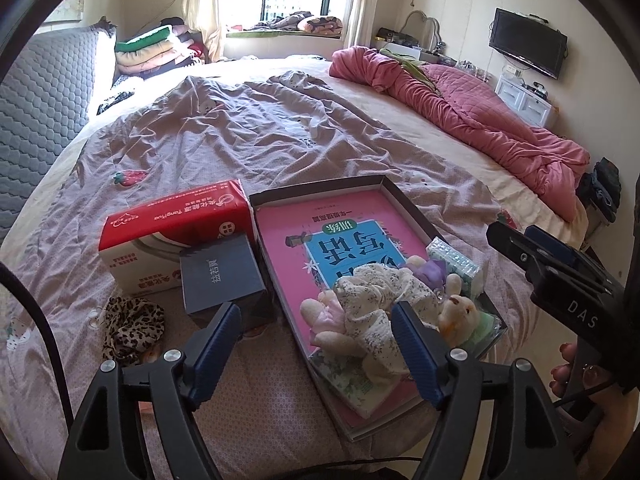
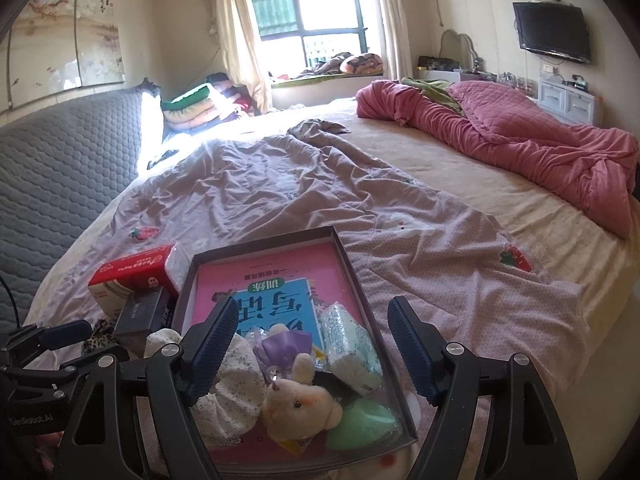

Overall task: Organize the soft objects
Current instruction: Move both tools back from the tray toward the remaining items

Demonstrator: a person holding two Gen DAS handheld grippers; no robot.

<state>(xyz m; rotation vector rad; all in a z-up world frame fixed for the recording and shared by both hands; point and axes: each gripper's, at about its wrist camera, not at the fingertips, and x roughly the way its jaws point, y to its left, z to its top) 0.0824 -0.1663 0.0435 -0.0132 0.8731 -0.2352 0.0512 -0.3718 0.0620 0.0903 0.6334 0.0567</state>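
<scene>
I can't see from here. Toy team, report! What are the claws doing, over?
Left claw open, empty. Right claw open, empty. Plush bunny and floral scrunchie in tray. Leopard scrunchie still outside, nothing blocking.

Bright daylight from the blown-out window (image 2: 308, 4), sharp centres, dark curved fisheye edges.

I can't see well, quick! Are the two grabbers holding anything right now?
Left gripper: jaws open, holding nothing, above the floral scrunchie.
Right gripper: jaws open, holding nothing, above the plush bunny.
</scene>
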